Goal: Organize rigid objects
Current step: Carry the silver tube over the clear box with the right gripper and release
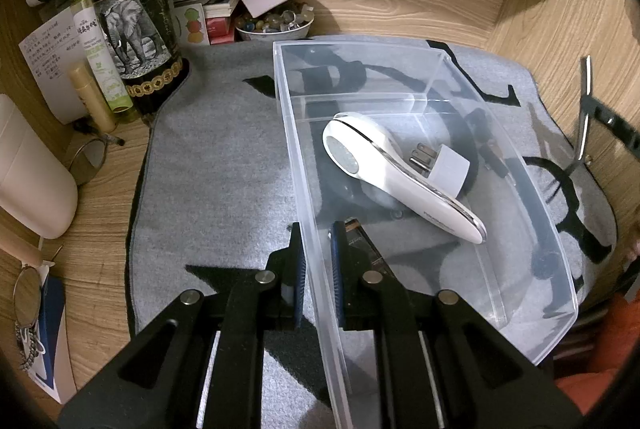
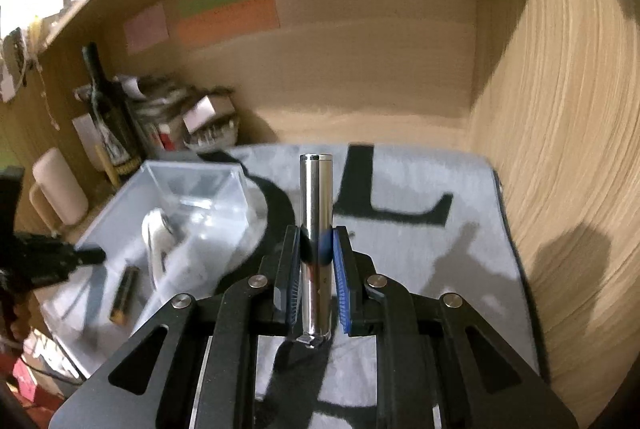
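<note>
A clear plastic bin (image 1: 291, 133) stands on a grey mat (image 1: 208, 169). In it lie a white handheld device (image 1: 384, 173) and a white plug adapter (image 1: 448, 169). My left gripper (image 1: 318, 235) is shut on the bin's near left wall, one finger inside and one outside. My right gripper (image 2: 317, 235) is shut on a shiny silver cylinder (image 2: 316, 189), held upright-looking along the fingers above the mat (image 2: 420, 261), to the right of the bin (image 2: 192, 171). From this side the bin also shows the white device (image 2: 156, 237) and a dark, gold-tipped stick (image 2: 125, 293).
A dark bottle with an elephant label (image 1: 128, 21), a green spray bottle (image 1: 96, 45), a bowl of stones (image 1: 276, 23) and stacked papers crowd the back left. A pale container (image 1: 32, 173) and glasses (image 1: 86, 159) lie at the left. A wooden wall (image 2: 560, 149) bounds the right.
</note>
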`<state>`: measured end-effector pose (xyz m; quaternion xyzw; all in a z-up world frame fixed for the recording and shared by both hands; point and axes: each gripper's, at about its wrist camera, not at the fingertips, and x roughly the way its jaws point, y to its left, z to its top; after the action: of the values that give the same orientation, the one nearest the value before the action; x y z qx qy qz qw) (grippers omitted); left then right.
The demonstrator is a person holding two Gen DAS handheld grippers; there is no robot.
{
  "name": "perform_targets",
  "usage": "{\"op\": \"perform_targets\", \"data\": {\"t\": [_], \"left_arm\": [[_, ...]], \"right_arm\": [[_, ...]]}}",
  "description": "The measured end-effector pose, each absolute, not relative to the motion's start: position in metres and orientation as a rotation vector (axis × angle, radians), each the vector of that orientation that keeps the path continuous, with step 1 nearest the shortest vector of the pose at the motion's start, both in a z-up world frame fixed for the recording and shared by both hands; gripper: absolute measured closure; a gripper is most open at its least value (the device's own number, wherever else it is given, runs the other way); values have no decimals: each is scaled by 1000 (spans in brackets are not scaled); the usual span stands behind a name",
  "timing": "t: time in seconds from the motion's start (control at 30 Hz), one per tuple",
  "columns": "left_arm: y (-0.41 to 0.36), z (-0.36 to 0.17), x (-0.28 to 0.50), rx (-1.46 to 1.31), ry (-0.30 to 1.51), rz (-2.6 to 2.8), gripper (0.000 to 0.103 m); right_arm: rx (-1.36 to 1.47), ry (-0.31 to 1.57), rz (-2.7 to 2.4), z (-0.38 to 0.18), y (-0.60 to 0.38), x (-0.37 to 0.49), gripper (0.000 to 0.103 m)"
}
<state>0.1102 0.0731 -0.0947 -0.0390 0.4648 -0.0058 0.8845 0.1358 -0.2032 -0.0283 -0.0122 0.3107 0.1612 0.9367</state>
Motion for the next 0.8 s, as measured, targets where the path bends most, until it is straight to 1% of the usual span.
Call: {"op": "perform_targets", "data": {"t": [0.3, 0.47, 0.8], "left_arm": [[73, -94, 110, -81, 967, -12, 92], [73, -94, 110, -81, 967, -12, 92], [72, -93, 110, -83, 966, -11, 92]], "right_arm": [[-45, 520, 420, 7, -175, 124, 89], [-60, 484, 508, 17, -147, 120, 89], [-183, 518, 666, 2, -84, 117, 89]]}}
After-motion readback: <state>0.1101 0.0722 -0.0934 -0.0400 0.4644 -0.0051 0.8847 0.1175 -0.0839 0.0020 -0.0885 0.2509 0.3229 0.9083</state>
